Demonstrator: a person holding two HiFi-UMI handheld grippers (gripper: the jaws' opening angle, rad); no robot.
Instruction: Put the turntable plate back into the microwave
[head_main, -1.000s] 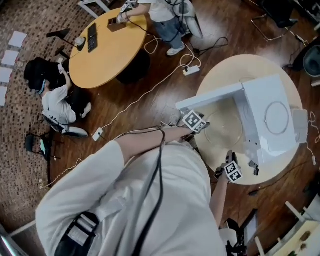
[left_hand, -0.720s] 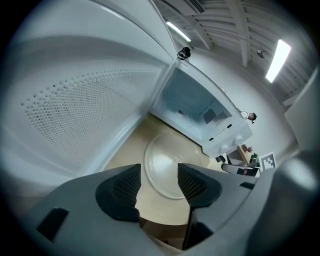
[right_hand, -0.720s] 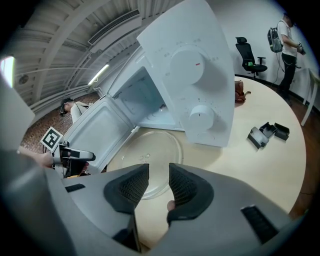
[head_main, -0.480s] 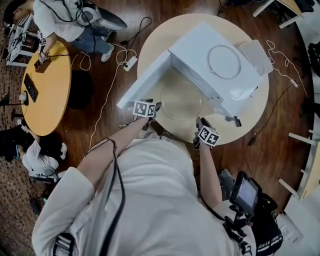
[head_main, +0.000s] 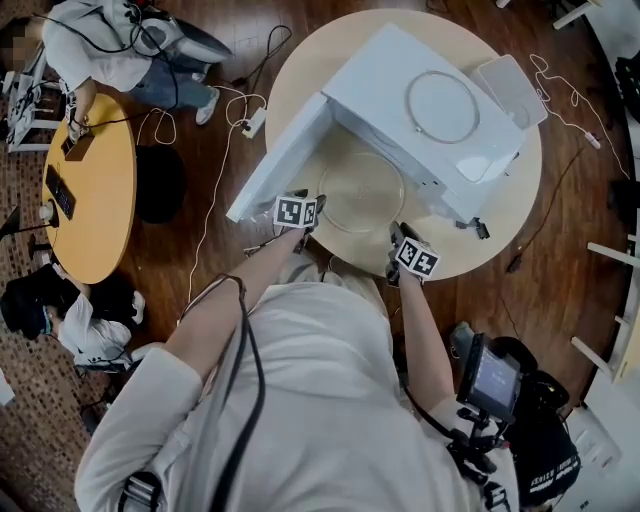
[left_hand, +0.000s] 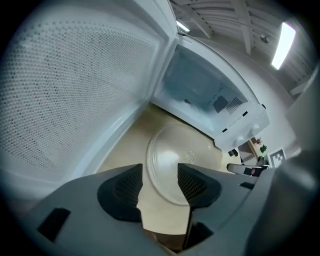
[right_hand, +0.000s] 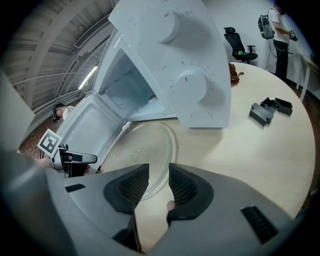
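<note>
The clear glass turntable plate (head_main: 360, 193) lies flat on the round beige table (head_main: 500, 215), just in front of the white microwave (head_main: 430, 105). The microwave's door (head_main: 275, 165) stands wide open and its cavity (left_hand: 200, 95) is empty. My left gripper (head_main: 316, 207) hovers at the plate's near-left rim, open. In the left gripper view the plate (left_hand: 172, 162) shows in the gap of my left gripper (left_hand: 160, 187). My right gripper (head_main: 396, 237) is at the near-right rim, open. In the right gripper view the plate (right_hand: 142, 147) lies just beyond my right gripper (right_hand: 159, 187).
Small black parts (right_hand: 270, 110) lie on the table right of the microwave. A flat white panel (head_main: 510, 88) rests behind it. A yellow round table (head_main: 85, 170) with people stands at the left, cables cross the floor, and a camera rig (head_main: 495, 380) is at my right.
Both grippers have sunk toward the plate's near rim, the left one more. The head view has swung from the room onto the microwave table. The jaws stay open.
</note>
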